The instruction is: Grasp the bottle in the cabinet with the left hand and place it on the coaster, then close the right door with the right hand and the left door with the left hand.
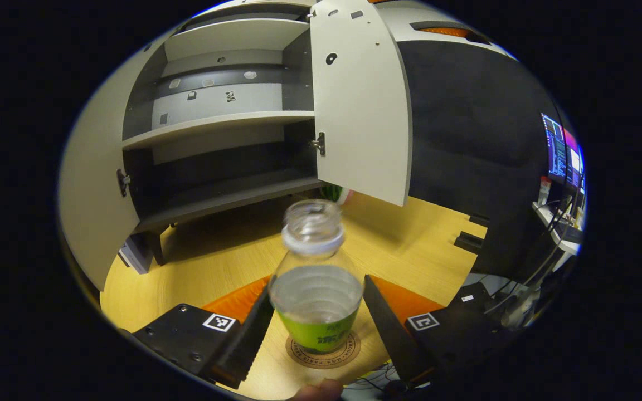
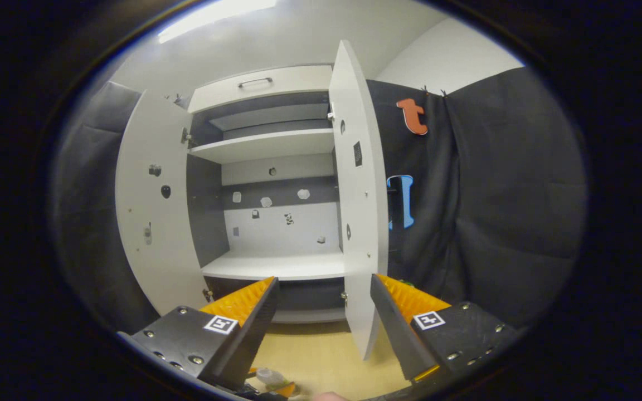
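Bottle [image 1: 316, 278] sits on the coaster [image 1: 324, 351] at lower centre, left gripper [image 1: 316, 323] jaws wide around it. Pulling back crooked could tip it. Right gripper [image 2: 324, 323], jaws wide and empty, might clip the right door [image 2: 357, 195] edge.

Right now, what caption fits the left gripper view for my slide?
Left gripper stands open around the bottle sitting on the coaster; behind, the cabinet has both doors open.

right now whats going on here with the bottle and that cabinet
The left hand-held gripper has its fingers around a clear bottle with a green label, standing on the round coaster on the wooden table. Whether both fingers press on it is unclear. The cabinet's left door and right door both stand open. The right hand-held gripper is open, facing the cabinet near the right door's edge.
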A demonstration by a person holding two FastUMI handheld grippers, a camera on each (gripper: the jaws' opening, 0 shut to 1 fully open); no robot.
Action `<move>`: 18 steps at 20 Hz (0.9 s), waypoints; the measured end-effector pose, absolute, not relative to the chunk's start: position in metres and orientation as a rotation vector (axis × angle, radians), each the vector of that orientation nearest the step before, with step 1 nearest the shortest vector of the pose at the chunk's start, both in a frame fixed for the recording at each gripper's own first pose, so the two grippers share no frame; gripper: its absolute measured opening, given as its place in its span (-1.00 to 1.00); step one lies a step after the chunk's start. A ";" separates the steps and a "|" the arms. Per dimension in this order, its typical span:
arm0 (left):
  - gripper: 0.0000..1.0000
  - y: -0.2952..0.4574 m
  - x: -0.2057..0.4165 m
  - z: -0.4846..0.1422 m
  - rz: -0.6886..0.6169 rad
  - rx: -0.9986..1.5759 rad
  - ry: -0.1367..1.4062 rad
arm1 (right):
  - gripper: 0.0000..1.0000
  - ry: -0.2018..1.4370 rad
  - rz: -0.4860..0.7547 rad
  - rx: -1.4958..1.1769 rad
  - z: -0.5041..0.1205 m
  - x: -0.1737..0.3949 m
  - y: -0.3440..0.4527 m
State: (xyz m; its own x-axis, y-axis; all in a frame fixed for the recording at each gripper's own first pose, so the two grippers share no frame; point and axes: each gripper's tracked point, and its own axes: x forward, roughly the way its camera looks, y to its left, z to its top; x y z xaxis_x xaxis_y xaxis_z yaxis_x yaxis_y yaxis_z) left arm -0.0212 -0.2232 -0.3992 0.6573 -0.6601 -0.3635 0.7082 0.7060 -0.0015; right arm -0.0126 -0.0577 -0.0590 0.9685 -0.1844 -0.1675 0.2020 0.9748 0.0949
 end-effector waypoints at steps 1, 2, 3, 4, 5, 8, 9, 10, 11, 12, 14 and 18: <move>0.93 -0.225 -0.021 -0.391 -0.783 0.149 0.341 | 0.97 0.154 -0.200 0.107 -0.056 -0.014 -0.062; 0.94 -0.226 -0.021 -0.380 -0.790 0.153 0.329 | 0.97 0.152 -0.200 0.106 -0.055 -0.016 -0.067; 0.92 -0.228 -0.021 -0.369 -0.796 0.162 0.316 | 0.97 0.148 -0.205 0.106 -0.054 -0.018 -0.072; 0.91 -0.229 -0.020 -0.359 -0.795 0.174 0.303 | 0.97 0.140 -0.214 0.110 -0.051 -0.019 -0.080; 0.91 -0.229 -0.019 -0.347 -0.795 0.184 0.287 | 0.97 0.134 -0.218 0.118 -0.048 -0.021 -0.085; 0.91 -0.235 -0.020 -0.306 -0.804 0.198 0.231 | 0.97 0.109 -0.237 0.122 -0.040 -0.028 -0.106; 0.91 -0.237 -0.020 -0.291 -0.808 0.197 0.211 | 0.87 0.105 -0.244 0.117 -0.038 -0.030 -0.113; 0.91 -0.238 -0.020 -0.276 -0.810 0.191 0.190 | 0.97 0.100 -0.256 0.115 -0.035 -0.034 -0.121; 0.92 -0.240 -0.021 -0.261 -0.812 0.187 0.179 | 0.97 0.090 -0.263 0.115 -0.031 -0.038 -0.129; 0.91 -0.241 -0.022 -0.248 -0.815 0.184 0.163 | 0.97 0.077 -0.269 0.112 -0.026 -0.043 -0.135; 0.92 -0.242 -0.022 -0.213 -0.809 0.177 0.118 | 0.97 0.055 -0.288 0.092 -0.020 -0.053 -0.156; 0.92 -0.242 -0.025 -0.145 -0.794 0.145 0.022 | 0.97 0.019 -0.339 0.061 -0.008 -0.067 -0.207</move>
State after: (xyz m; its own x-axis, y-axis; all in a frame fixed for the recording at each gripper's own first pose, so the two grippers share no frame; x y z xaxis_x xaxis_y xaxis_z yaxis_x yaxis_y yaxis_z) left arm -0.0255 -0.2425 -0.1451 0.7013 -0.7090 -0.0740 0.7120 0.6915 0.1219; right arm -0.0669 -0.2066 -0.0082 0.9430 -0.3315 -0.0290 0.3327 0.9414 0.0561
